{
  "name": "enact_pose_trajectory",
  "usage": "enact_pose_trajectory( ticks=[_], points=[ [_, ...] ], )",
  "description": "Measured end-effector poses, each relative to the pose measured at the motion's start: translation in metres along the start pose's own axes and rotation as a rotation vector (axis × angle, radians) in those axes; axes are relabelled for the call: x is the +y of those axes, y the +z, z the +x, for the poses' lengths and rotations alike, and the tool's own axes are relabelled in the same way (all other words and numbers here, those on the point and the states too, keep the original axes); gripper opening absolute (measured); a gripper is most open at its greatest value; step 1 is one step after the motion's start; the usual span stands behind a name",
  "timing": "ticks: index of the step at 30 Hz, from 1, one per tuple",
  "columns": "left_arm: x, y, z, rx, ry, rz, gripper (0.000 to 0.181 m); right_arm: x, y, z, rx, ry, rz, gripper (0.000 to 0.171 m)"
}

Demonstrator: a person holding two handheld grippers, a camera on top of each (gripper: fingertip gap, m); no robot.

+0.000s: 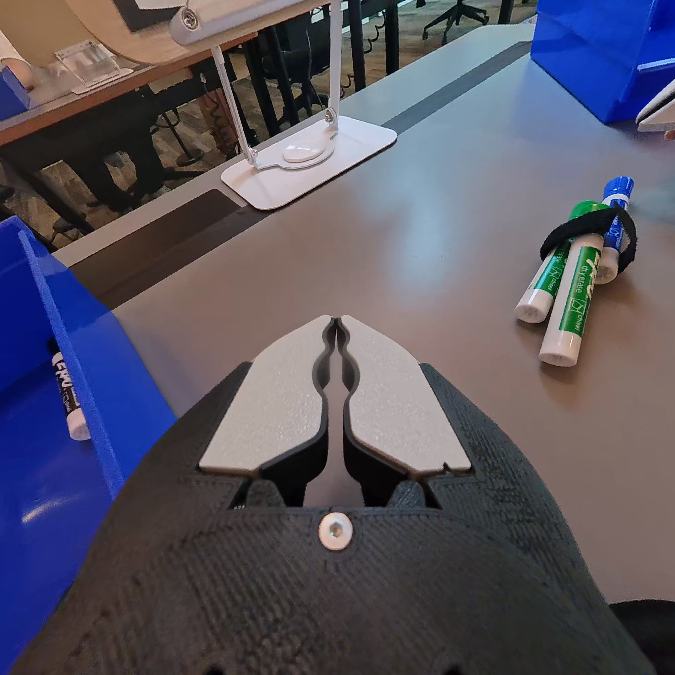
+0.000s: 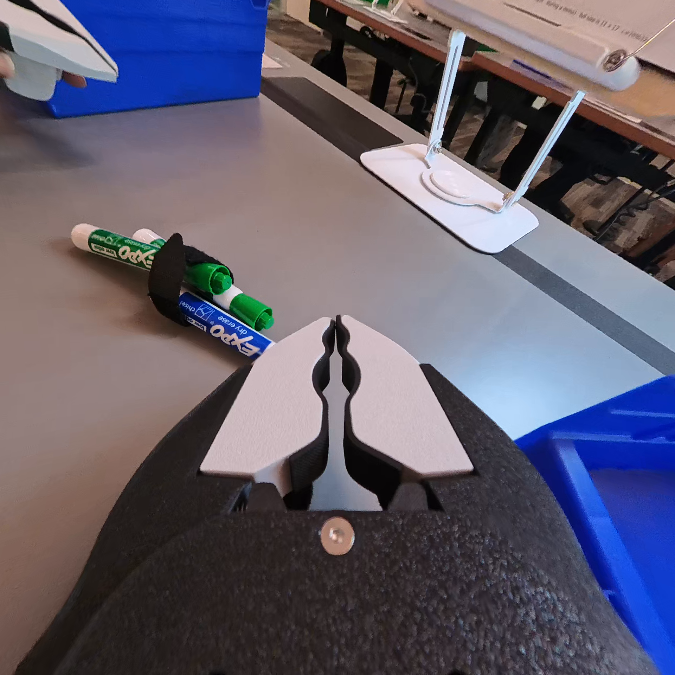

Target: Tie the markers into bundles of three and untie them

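A grey table holds a bundle of three markers: two with green caps and green label bands, one with a blue cap and blue band. All three carry printed brand lettering and small symbols on their white barrels. A black strap loops loosely around the bundle near the cap ends.

The left gripper hovers above the table, well apart from the bundle, its grey fingertips nearly touching and gripping nothing. The right gripper sits just beside the bundle, fingers likewise pressed almost together and empty; the blue marker's cap end passes under its left finger.

Beyond the bundle stands a white stand with two thin legs on a flat base. A blue bin lies on the side of the left gripper away from the bundle and holds a black marker. Another blue bin sits by the right gripper, on the side away from the bundle.
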State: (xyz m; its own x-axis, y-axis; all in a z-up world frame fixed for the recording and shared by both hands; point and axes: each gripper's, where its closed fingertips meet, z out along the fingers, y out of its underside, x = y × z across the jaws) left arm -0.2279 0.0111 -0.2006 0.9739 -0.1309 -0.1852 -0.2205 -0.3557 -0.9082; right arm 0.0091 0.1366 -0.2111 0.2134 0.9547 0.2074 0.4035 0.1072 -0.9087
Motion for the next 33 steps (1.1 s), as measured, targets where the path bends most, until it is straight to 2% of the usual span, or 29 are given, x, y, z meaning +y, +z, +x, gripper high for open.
enact_pose_trajectory(
  ticks=[4, 13, 18, 25, 29, 33],
  points=[
    [0.0, 0.001, 0.003, -0.003, -0.001, -0.004, 0.0, -0.001, 0.0, 0.003, -0.002, 0.028, 0.013, 0.0],
    [-0.032, -0.004, 0.018, -0.055, 0.015, 0.129, 0.0, -0.021, -0.013, 0.025, 0.132, 0.098, 0.123, 0.005],
    [-0.036, 0.004, 0.023, -0.113, 0.033, 0.105, 0.0, -0.037, -0.023, 0.03, 0.138, 0.128, 0.216, 0.007],
    [-0.065, 0.022, 0.013, -0.237, 0.037, 0.107, 0.0, -0.048, -0.018, 0.004, 0.097, 0.011, 0.229, 0.005],
    [-0.082, 0.033, 0.008, -0.269, -0.05, 0.124, 0.0, -0.048, -0.016, -0.007, 0.087, -0.048, 0.217, 0.002],
    [-0.068, 0.039, 0.005, -0.331, -0.068, 0.106, 0.0, -0.051, -0.018, -0.014, 0.094, -0.121, 0.221, 0.0]
  ],
)
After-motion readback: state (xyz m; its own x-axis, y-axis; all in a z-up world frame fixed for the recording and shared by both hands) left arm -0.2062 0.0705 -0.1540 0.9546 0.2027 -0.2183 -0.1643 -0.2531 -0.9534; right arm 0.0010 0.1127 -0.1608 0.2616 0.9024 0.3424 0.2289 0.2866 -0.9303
